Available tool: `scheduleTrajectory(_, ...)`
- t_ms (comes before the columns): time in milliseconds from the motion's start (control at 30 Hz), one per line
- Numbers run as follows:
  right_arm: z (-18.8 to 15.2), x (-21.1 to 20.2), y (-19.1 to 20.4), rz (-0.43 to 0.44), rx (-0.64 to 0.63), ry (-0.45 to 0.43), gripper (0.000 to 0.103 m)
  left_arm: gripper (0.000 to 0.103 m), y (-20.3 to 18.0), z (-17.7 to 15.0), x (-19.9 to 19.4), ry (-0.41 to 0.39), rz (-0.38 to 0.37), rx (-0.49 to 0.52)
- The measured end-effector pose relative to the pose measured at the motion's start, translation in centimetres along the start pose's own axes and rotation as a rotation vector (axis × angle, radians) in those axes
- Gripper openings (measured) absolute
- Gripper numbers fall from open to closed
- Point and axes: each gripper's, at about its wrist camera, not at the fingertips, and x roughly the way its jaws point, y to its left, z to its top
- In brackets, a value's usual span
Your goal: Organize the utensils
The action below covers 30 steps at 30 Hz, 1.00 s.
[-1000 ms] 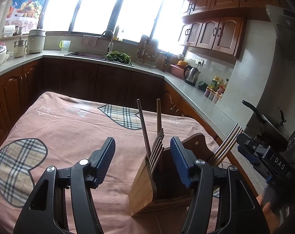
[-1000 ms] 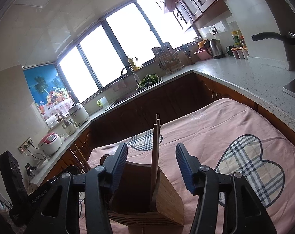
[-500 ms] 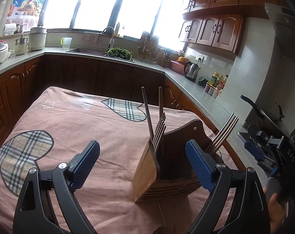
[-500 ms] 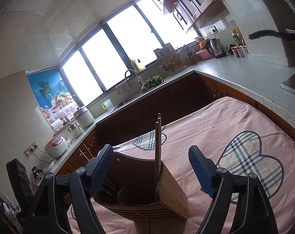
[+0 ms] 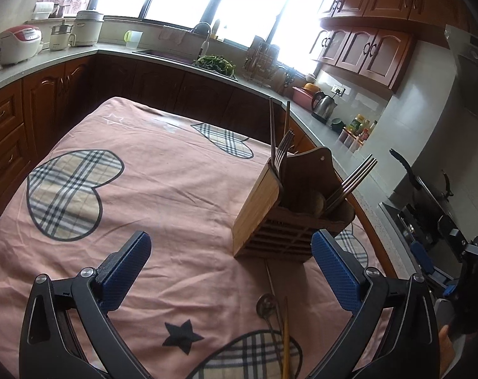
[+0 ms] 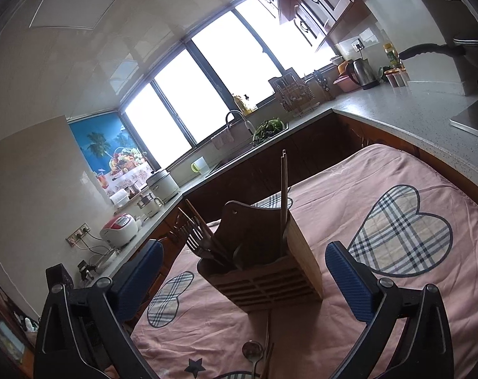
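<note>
A wooden utensil holder [image 5: 270, 218] stands on the pink tablecloth [image 5: 163, 189]; it also shows in the right wrist view [image 6: 270, 271]. It holds forks [image 5: 283, 151], chopsticks [image 5: 272, 126] and more forks on its right side [image 5: 355, 180]. A metal spoon [image 5: 265, 306] and wooden chopsticks [image 5: 284, 341] lie on the cloth in front of it; the spoon also shows in the right wrist view [image 6: 252, 352]. My left gripper [image 5: 232, 271] is open and empty, in front of the holder. My right gripper [image 6: 243, 279] is open and empty, also in front of it.
Kitchen counters with dark cabinets run along the back and right. A kettle [image 5: 324, 104], a sink with greens [image 5: 213, 61], a rice cooker [image 5: 16, 44] and a stove with a pan [image 5: 422, 183] stand there. The table's right edge is close to the holder.
Both grippers have opened wide and pulled back from the holder, letting go of it. The spoon and chopsticks on the cloth have come into view.
</note>
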Motion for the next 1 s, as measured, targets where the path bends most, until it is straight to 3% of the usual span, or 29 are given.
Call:
scheduleTrajectory(333,-2.6,-3.2,0.3,-0.007,0.023,0.025,0.103,0.103,0.2,-2.3,-3.5,0.017,0.009,-0.013)
scheduleTrajectory(600,-4.0,-5.5,1.3,-0.024,-0.013,0.027,0.103,0.103,-0.9,-3.9,-6.4,0.0,0.093,0.066)
scheduleTrajectory(800,-4.6,-7.5,2.9,-0.037,-0.086,-0.002,0.103,0.103,-1.9,-5.0,-8.9,-0.052,0.147,0.143)
scheduleTrajectory(1000,-5.6,-9.7,5.9,-0.073,-0.239,-0.068,0.103,0.103,-3.1,-6.2,-11.4,-0.122,0.186,0.216)
